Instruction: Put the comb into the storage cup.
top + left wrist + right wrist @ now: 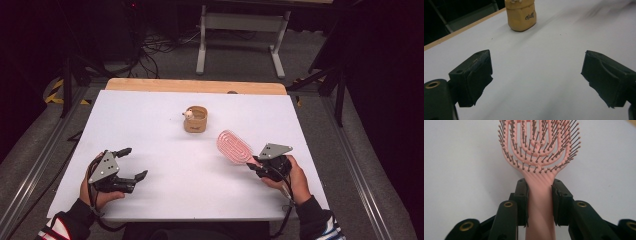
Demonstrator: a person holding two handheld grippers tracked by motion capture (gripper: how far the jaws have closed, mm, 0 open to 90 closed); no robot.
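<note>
A pink vented hairbrush (234,146) lies on the white table (165,125), bristles up, its head pointing toward the far left. My right gripper (256,167) is shut on the brush handle (540,202); both pads press its sides just below the head (539,142). A small tan cup (196,119) with a little white figure in it stands near the table's middle back, also in the left gripper view as the tan cup (521,13). My left gripper (134,163) rests at the front left, jaws wide apart with nothing between them (536,82).
A wooden strip (195,86) runs along the table's far edge. Beyond it stand a grey metal frame (240,30) and cables on the floor. Rails run along both sides of the table.
</note>
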